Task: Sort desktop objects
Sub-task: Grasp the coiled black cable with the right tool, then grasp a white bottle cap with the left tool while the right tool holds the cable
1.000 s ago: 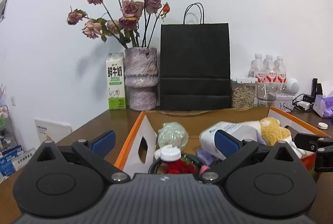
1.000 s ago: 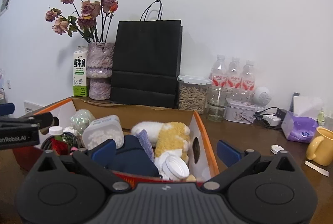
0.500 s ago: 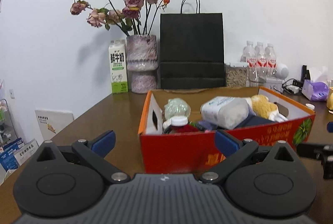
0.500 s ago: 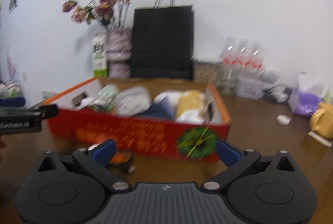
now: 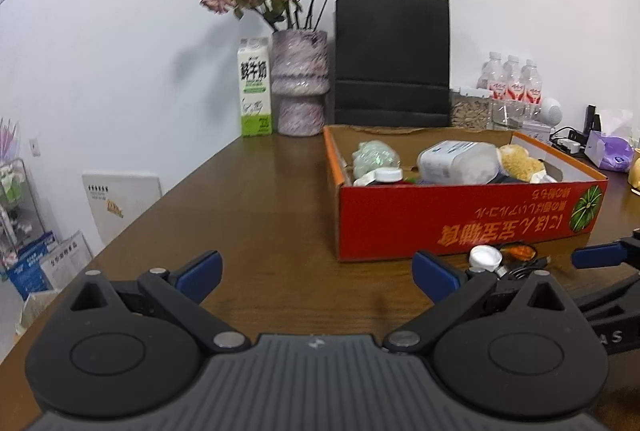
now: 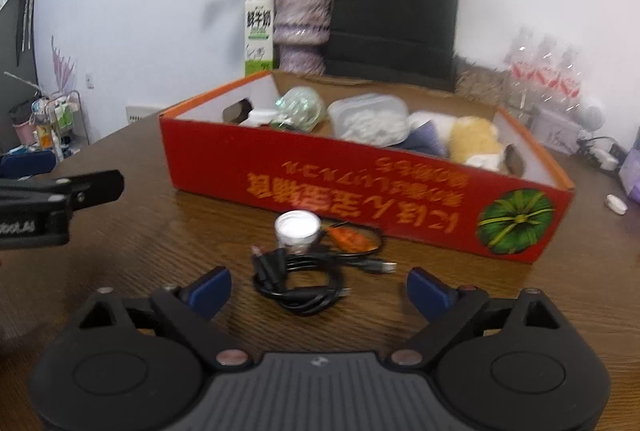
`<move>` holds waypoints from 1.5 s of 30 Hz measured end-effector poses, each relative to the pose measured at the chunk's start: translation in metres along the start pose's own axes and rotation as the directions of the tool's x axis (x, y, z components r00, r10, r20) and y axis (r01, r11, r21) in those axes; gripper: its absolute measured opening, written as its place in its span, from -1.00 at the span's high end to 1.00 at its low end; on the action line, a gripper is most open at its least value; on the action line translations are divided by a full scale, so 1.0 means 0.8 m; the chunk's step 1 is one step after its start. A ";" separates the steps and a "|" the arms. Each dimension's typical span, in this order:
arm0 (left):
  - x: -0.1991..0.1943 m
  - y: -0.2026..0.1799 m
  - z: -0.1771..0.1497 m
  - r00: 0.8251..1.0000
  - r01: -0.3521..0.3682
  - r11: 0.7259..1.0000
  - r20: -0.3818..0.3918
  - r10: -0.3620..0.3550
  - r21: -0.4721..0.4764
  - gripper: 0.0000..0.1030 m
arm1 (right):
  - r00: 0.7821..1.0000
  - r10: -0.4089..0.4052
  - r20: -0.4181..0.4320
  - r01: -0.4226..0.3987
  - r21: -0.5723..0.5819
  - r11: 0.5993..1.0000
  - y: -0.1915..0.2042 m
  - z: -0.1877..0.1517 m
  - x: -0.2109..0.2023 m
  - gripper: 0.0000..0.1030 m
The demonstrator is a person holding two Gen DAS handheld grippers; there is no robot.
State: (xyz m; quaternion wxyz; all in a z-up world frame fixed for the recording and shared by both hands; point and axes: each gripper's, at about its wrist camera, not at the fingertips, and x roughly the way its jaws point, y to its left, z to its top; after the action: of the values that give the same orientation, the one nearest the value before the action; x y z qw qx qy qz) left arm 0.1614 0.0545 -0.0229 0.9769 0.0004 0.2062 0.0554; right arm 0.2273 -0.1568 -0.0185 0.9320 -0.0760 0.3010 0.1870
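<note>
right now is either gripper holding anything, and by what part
Nothing is held. The left gripper is open over bare table; the right gripper is closing, the black cable just ahead of its fingers, untouched.

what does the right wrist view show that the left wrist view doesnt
Only the right wrist view shows the whole coiled black cable between the right gripper, whose jaws are closing with nothing pressed yet, plus a loose white cap right of the box. Only the left wrist view shows the empty, open left gripper, the white panel leaning beside the table and the purple tissue pack. Both show the red box, the small white-lidded jar, the milk carton and the black bag.
</note>
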 end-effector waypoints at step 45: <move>0.101 -0.139 0.019 0.975 0.094 0.990 -0.209 -0.070 0.106 -0.89 | 0.993 -0.072 0.093 0.055 0.171 0.984 -0.136 -0.007 -0.019 -0.03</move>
State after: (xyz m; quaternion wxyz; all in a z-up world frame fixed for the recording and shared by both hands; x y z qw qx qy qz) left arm 0.2529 -0.0471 -0.0440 0.9503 0.0423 0.3083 0.0026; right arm 0.2556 -0.2632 -0.0107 0.9543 0.0028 0.2666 0.1347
